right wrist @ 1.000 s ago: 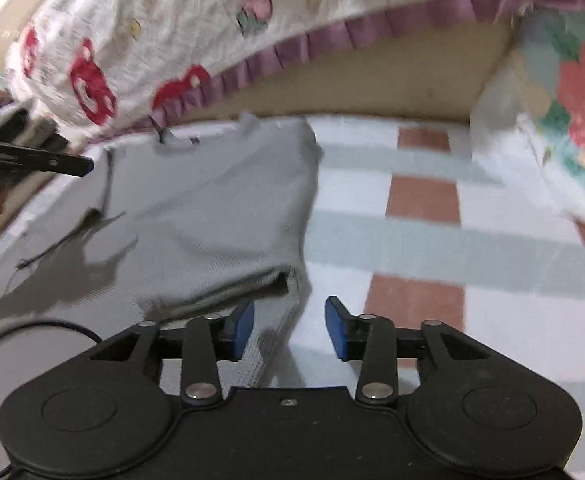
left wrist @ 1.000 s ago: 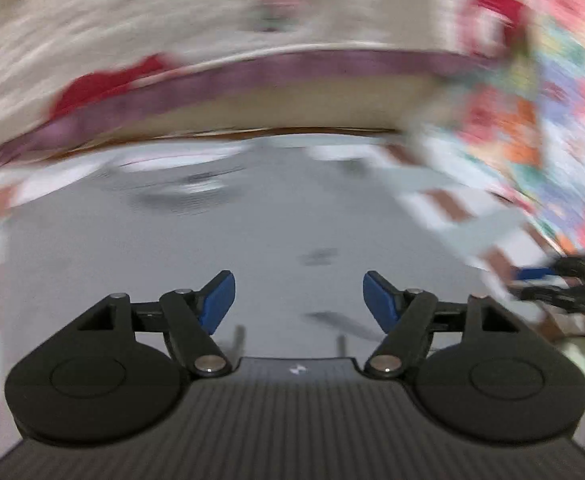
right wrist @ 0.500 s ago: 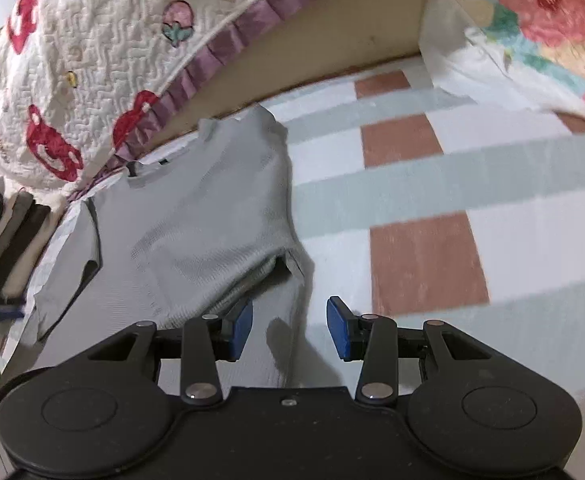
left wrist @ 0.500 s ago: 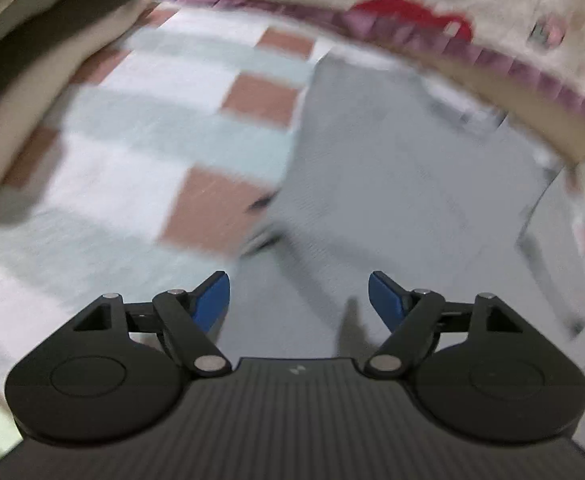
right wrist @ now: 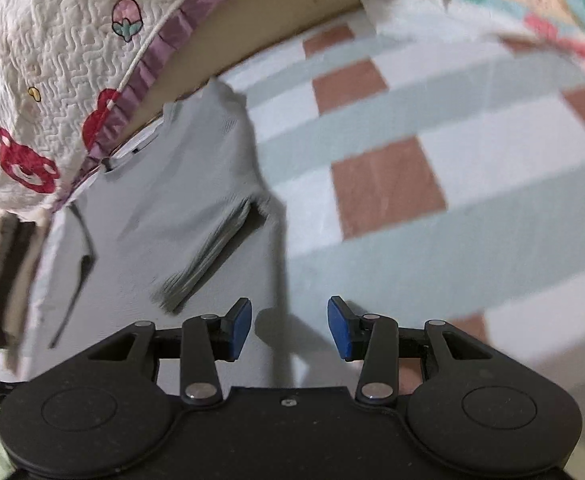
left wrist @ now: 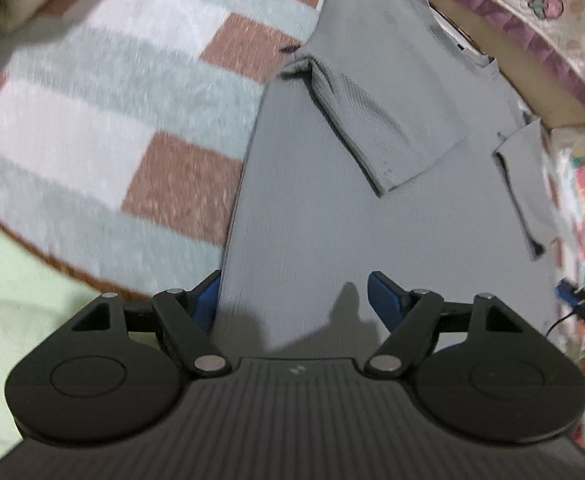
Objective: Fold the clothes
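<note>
Both claws stand apart and hold nothing. Left claw (left wrist: 292,300) hovers at the hem end of a grey shirt (left wrist: 332,220), its left pad at the shirt's left edge. Right claw (right wrist: 288,328) hovers at the shirt's (right wrist: 164,216) right edge, pads astride it.

Farther up, toward 12 o'clock, both sleeves (left wrist: 372,128) lie folded in over the chest, and the collar (left wrist: 468,50) sits at about 1 o'clock against a quilt (right wrist: 52,60). The shirt lies flat on a checked bed cover (left wrist: 112,100).

By this showing, the sleeves are in and the body is at full length; the lengthwise folds look to be what is left.
</note>
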A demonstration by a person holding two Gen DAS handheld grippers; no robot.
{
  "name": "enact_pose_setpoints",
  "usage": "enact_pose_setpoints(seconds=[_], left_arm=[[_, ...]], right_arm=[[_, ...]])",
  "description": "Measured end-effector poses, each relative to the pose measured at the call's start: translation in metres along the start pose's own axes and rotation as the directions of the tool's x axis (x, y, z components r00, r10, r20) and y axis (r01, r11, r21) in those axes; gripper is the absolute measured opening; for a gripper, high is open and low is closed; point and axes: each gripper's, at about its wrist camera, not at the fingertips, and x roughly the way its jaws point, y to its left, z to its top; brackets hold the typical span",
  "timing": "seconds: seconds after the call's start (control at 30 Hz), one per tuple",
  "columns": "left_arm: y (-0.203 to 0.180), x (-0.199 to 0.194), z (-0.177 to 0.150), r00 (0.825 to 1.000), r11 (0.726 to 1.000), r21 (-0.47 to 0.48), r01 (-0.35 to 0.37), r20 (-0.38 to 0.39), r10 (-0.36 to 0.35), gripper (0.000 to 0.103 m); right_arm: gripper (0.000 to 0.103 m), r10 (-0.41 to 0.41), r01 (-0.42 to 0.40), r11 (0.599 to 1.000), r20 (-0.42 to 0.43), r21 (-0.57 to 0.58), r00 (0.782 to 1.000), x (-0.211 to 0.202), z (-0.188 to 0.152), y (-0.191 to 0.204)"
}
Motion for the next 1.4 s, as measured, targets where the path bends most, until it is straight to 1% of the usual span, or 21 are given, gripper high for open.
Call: enact_pose_setpoints(seconds=[0.07,0.1,0.17,0.23,0.3,0.4,0.5,0.57,0.63,0.7,0.8,0.9,0.93,1.03,1.13,1.23,1.33,1.4], left_arm=[[0.003,-0.004,-0.003,0.999,0.999,-0.027,0.032,-0.006,-0.032,0.072],[0.003,-0.005,-0.005,0.999,0.999,-0.025,0.034,-0.005,-0.034,0.072],[0.000,-0.007,-0.008,1.000,1.000,0.002,0.014,0.002,-0.014,0.070],[-0.003,-0.011,-0.014,1.000,0.999,0.036,-0.011,0.020,0.010,0.069],[-0.010,-0.019,-0.023,0.998,0.996,0.083,-0.041,0.055,0.036,0.070],[-0.017,-0.033,-0.037,0.992,0.986,0.138,-0.089,0.097,0.076,0.070],[-0.019,-0.046,-0.055,0.988,0.978,0.167,-0.122,0.117,0.104,0.071],[-0.016,-0.053,-0.071,0.987,0.977,0.171,-0.131,0.119,0.111,0.071],[-0.011,-0.058,-0.088,0.987,0.978,0.170,-0.122,0.125,0.101,0.073],[-0.001,-0.062,-0.107,0.986,0.985,0.139,-0.099,0.149,0.078,0.074],[0.009,-0.063,-0.127,0.990,0.998,0.057,-0.035,0.139,0.026,0.074],[0.018,-0.068,-0.146,0.988,1.000,-0.002,-0.004,0.153,0.005,0.074],[0.020,-0.068,-0.151,0.987,1.000,-0.024,-0.004,0.160,0.008,0.074],[0.037,-0.073,-0.170,0.979,0.987,-0.159,0.032,0.205,0.001,0.074],[0.048,-0.075,-0.188,0.976,0.975,-0.217,0.044,0.217,0.004,0.074],[0.042,-0.077,-0.197,0.974,0.989,-0.145,0.036,0.225,-0.003,0.072],[0.038,-0.080,-0.203,0.968,0.994,-0.100,0.033,0.251,-0.007,0.074],[0.037,-0.077,-0.202,0.968,0.993,-0.113,0.034,0.250,-0.004,0.074]], right_arm=[[0.048,0.023,-0.022,0.999,-0.026,0.027,0.999,-0.002,-0.005,-0.001],[0.048,0.034,-0.032,0.999,-0.040,0.037,0.999,-0.003,-0.008,-0.002],[0.048,0.060,-0.056,0.997,-0.064,0.058,0.996,-0.006,-0.016,-0.002],[0.048,0.078,-0.074,0.996,-0.070,0.056,0.994,-0.013,-0.027,-0.001],[0.048,0.096,-0.093,0.994,-0.076,0.054,0.992,-0.020,-0.037,0.000],[0.048,0.111,-0.111,0.994,-0.034,-0.016,0.993,-0.040,-0.052,0.007],[0.049,0.121,-0.121,0.988,-0.006,-0.094,0.993,-0.060,-0.074,0.011],[0.049,0.117,-0.116,0.984,-0.001,-0.132,0.993,-0.070,-0.095,0.011],[0.049,0.118,-0.117,0.981,0.000,-0.154,0.993,-0.080,-0.116,0.008],[0.049,0.129,-0.128,0.980,-0.003,-0.152,0.992,-0.089,-0.133,0.004],[0.049,0.134,-0.134,0.980,-0.004,-0.148,0.991,-0.101,-0.151,-0.001],[0.049,0.138,-0.137,0.980,-0.007,-0.145,0.990,-0.113,-0.166,-0.005],[0.049,0.137,-0.137,0.980,-0.009,-0.145,0.990,-0.117,-0.170,-0.006],[0.049,0.127,-0.128,0.980,-0.018,-0.150,0.992,-0.125,-0.178,-0.007],[0.049,0.101,-0.106,0.976,-0.036,-0.189,0.994,-0.128,-0.188,-0.002],[0.050,0.068,-0.080,0.966,-0.057,-0.244,0.996,-0.128,-0.199,0.004],[0.051,0.034,-0.055,0.953,-0.075,-0.299,0.997,-0.127,-0.210,0.010],[0.052,0.011,-0.039,0.941,-0.086,-0.335,0.996,-0.127,-0.217,0.014]])
